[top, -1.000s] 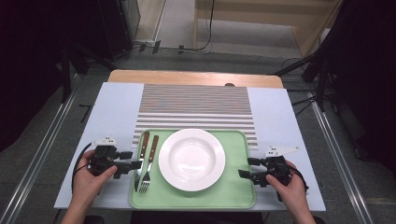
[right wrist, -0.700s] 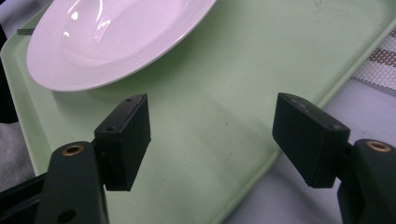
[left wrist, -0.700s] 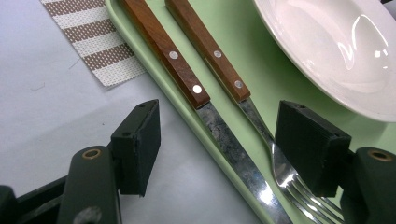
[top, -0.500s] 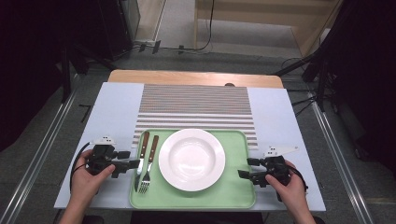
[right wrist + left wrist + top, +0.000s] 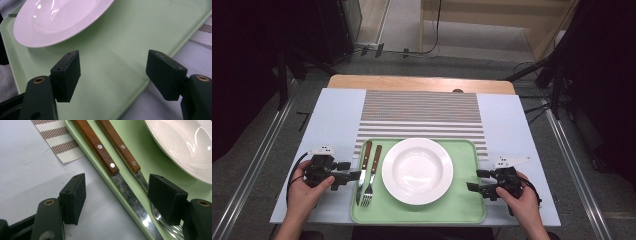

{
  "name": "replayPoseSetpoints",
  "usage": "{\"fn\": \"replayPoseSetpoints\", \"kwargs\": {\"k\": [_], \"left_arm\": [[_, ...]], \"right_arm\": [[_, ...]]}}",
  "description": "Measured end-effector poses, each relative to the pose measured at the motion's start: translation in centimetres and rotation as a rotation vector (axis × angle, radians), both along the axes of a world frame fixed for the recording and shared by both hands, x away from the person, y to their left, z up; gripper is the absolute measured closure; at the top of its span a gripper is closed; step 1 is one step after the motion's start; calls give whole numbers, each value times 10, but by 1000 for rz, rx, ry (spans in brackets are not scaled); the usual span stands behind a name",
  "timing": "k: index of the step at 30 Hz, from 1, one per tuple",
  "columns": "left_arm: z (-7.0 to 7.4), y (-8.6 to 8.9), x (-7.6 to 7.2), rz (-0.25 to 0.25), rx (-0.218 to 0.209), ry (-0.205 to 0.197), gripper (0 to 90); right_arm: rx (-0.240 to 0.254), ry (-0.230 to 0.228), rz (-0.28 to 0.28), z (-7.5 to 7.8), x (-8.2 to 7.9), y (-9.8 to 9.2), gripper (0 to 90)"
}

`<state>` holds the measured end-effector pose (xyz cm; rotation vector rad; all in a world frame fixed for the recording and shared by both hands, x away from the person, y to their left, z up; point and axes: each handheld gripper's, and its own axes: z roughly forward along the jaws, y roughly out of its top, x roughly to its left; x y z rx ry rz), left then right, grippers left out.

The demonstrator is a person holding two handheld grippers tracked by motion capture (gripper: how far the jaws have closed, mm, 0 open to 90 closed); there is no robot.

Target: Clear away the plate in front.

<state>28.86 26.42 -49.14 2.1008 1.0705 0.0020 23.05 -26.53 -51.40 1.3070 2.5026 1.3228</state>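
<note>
Hovering with jaws spread, left gripper (image 5: 357, 175) straddles the wood-handled steel knife (image 5: 117, 180) at the pale green plastic tray's (image 5: 464, 210) nine o'clock edge, right gripper (image 5: 472, 187) waits at three o'clock; nothing lifted yet.

Knife (image 5: 363, 170) and fork (image 5: 371, 175) left of plate (image 5: 417, 170), on tray (image 5: 462, 207).

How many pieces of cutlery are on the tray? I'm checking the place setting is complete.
2. A knife and a fork lie side by side on the green tray, left of the white plate; the knife is nearer the tray's left rim. The plate could hide more.
</note>
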Motion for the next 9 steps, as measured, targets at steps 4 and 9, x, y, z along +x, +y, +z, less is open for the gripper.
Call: {"fn": "replayPoseSetpoints", "kwargs": {"k": [4, 9], "left_arm": [[0, 0, 0, 1, 5, 2, 308], [0, 1, 0, 2, 2, 2, 308]], "right_arm": [[0, 2, 0, 0, 0, 0, 271], [0, 0, -1, 0, 0, 0, 271]]}}
